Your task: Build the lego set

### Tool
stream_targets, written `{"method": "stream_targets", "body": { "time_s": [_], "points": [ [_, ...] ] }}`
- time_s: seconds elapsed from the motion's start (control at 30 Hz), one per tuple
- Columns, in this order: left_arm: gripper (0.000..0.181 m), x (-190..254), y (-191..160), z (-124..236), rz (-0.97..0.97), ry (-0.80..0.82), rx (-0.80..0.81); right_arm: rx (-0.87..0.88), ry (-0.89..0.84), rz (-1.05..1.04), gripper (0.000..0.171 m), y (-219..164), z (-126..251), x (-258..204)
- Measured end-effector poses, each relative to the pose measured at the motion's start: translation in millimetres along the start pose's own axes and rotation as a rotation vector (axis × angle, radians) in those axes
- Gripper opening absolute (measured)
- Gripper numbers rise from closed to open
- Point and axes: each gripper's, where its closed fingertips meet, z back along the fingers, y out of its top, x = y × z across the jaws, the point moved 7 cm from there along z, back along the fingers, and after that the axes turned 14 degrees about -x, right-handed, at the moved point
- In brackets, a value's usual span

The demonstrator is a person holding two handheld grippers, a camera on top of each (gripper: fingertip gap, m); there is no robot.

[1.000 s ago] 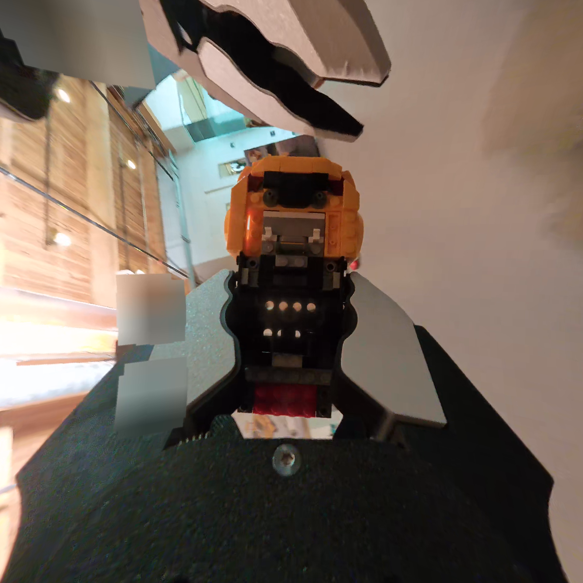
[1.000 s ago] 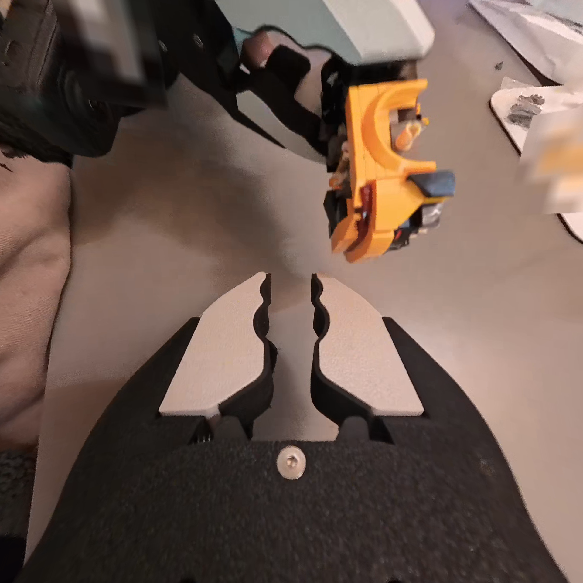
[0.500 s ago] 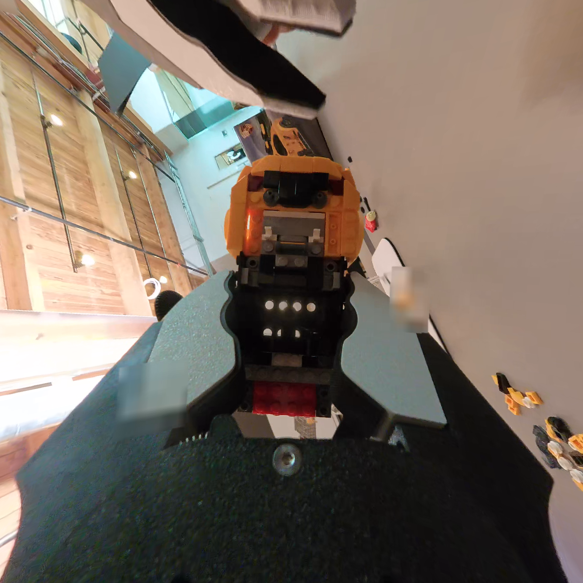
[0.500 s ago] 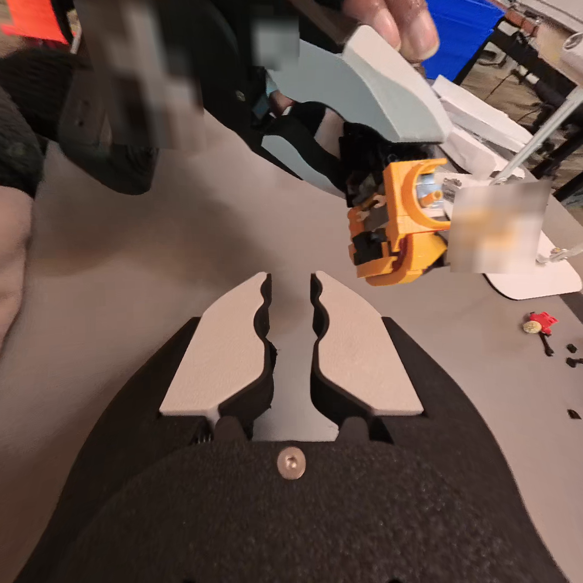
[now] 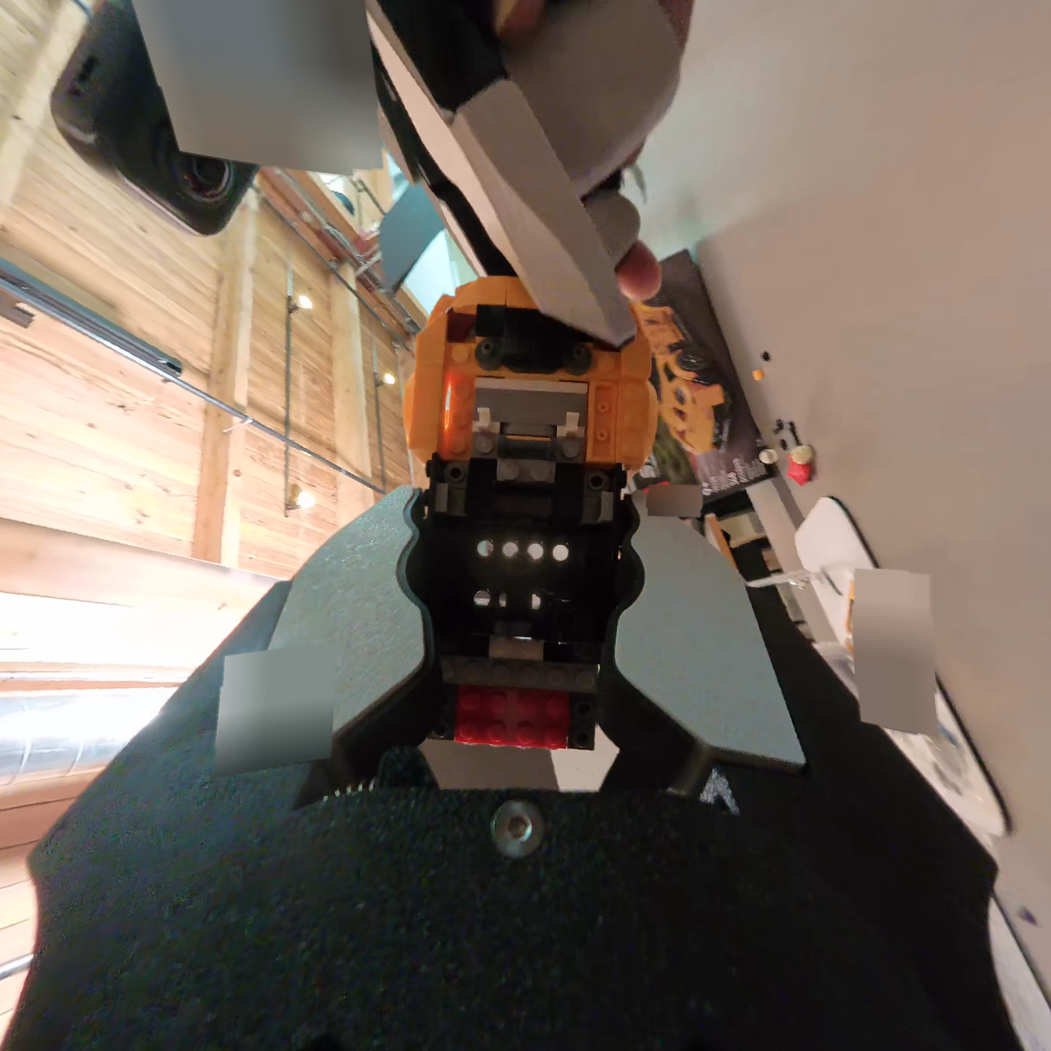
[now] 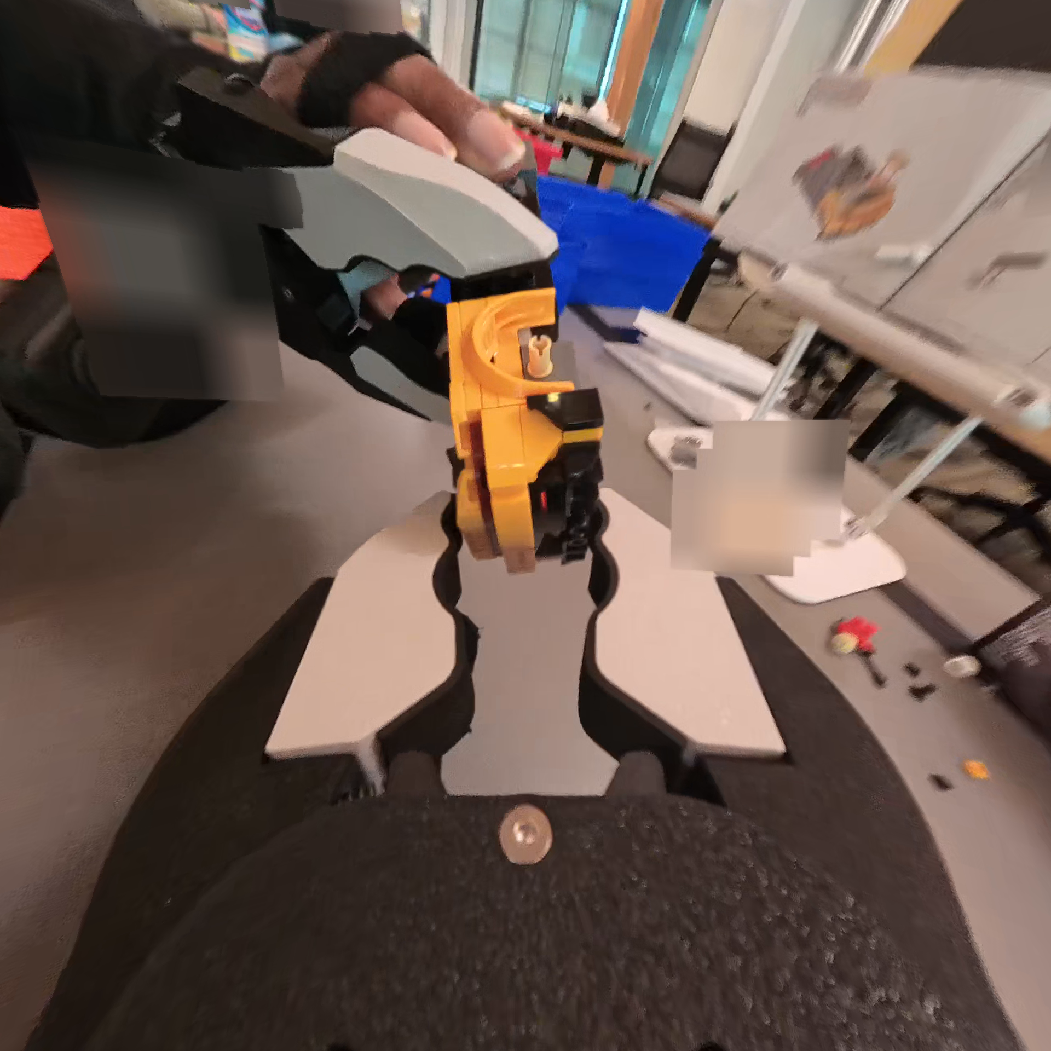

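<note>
An orange and black lego car model is held off the table by my left gripper, which is shut on its black chassis; a red plate shows at the near end. In the right wrist view the model hangs nose down from the left gripper's grey fingers. My right gripper is open, and its fingertips flank the model's lower orange end closely. One of its fingers lies over the model's orange end in the left wrist view.
The grey table lies below. Small loose pieces, one red, lie at the right beside the dark lego box. A white stand base with metal rods holds a sheet. Blue bins stand behind.
My right gripper has opened wider and moved up to the model, so its fingertips now sit on either side of the orange end. The left gripper has kept its hold and turned the model.
</note>
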Motion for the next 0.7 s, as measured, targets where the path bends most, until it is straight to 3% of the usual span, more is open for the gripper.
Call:
{"method": "stream_targets", "body": {
  "time_s": [0.17,0.37,0.6,0.7],
  "points": [
    [0.065,-16.3,-5.9,-1.3,0.054,0.075,0.004,0.066,-0.083,0.172,0.040,20.3,9.7,0.4],
    [0.086,-21.7,-13.9,-1.0,0.104,0.108,-0.017,0.082,-0.228,0.412,0.040,40.4,12.7,-6.6],
    [0.082,-32.1,-30.4,0.0,0.175,0.180,-0.096,0.044,-0.464,0.781,0.040,59.1,11.9,-12.1],
    [0.075,-30.6,-33.5,0.2,0.202,0.164,-0.116,0.028,-0.389,0.696,0.039,61.6,9.2,-9.6]
  ]
}}
